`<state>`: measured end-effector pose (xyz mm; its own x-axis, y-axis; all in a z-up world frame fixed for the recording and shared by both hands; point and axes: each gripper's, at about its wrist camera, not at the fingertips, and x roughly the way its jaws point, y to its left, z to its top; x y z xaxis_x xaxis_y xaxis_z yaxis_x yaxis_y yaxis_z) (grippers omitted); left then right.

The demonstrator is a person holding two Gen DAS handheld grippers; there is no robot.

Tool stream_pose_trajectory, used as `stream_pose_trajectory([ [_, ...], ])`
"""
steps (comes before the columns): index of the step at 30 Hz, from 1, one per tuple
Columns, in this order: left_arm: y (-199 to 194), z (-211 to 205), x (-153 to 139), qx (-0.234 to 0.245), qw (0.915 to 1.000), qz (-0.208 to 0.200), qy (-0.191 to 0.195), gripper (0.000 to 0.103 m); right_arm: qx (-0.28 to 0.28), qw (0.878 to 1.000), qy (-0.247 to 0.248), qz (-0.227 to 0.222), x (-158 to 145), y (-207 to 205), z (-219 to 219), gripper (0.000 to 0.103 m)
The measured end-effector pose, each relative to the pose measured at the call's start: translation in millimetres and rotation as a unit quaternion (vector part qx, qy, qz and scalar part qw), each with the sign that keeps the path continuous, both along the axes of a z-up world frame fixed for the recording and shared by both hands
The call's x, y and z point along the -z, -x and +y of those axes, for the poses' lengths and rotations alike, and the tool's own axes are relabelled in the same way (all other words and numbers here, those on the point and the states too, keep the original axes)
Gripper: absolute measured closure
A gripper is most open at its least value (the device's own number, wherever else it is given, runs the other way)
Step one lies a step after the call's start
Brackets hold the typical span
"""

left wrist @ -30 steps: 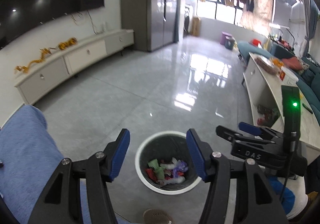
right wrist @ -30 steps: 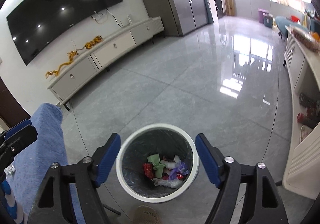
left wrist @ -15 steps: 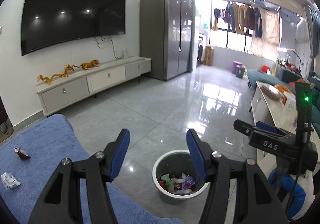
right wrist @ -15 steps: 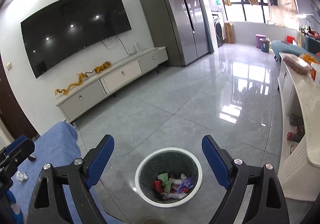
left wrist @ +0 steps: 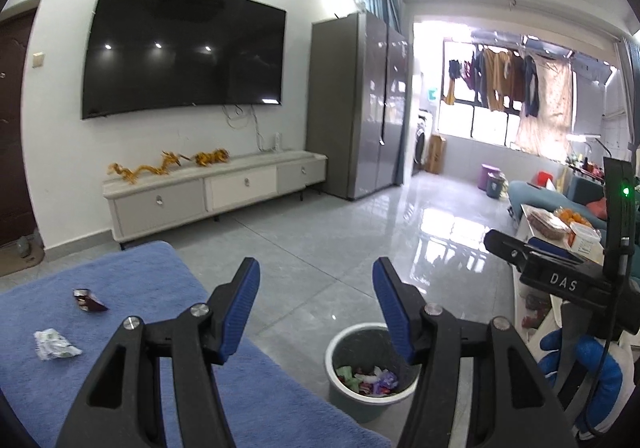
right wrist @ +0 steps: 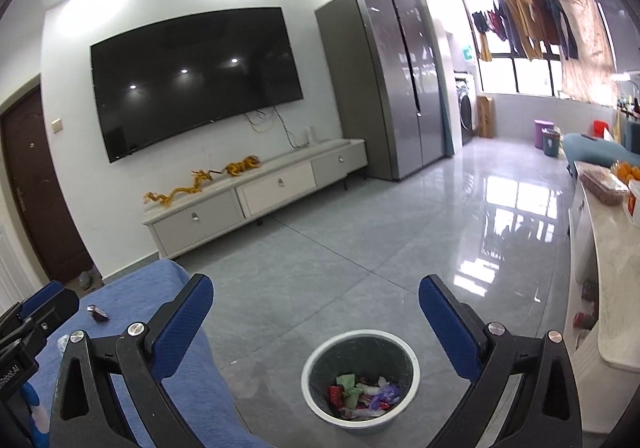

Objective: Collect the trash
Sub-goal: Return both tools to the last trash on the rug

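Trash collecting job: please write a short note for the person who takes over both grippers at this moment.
Left gripper: open, nothing between the jaws.
Right gripper: jaws opening, nothing between them.
Trash bin: on the floor beside the blue cloth surface, already holding several wrappers.
Left to collect: a dark red wrapper and a crumpled white wrapper, both lying apart on the blue surface, on its left part in the left wrist view.
Next, probably: bring a gripper to one wrapper, close on it, carry it over the bin, release. Then the other.
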<state>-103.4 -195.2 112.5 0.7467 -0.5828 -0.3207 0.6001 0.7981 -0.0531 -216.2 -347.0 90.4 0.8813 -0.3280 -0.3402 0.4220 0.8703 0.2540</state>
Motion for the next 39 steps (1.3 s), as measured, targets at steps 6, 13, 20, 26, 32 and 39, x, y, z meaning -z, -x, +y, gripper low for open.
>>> stream_pose_trajectory([
  [6,11,46,-12,-0.028,0.9992,-0.017,0.024,0.042,-0.026,0.999,0.02,-0.011,-18,1,28,0.0],
  [13,20,105,-14,-0.069,0.996,-0.021,0.052,0.03,-0.061,0.997,0.055,-0.012,-34,-7,71,0.0],
  [20,10,164,-3,-0.119,0.9898,-0.006,0.078,0.025,-0.097,0.992,0.083,-0.007,-42,-32,112,0.0],
  [26,-15,200,9,-0.16,0.9833,0.01,0.086,0.019,-0.121,0.988,0.094,0.01,-39,-65,131,0.0],
  [32,-47,218,23,-0.184,0.9795,0.032,0.076,0.019,-0.154,0.983,0.096,0.037,-25,-107,152,0.0],
  [39,-93,239,46,-0.211,0.9733,0.065,0.061,0.019,-0.196,0.974,0.096,0.066,-10,-156,169,0.0],
])
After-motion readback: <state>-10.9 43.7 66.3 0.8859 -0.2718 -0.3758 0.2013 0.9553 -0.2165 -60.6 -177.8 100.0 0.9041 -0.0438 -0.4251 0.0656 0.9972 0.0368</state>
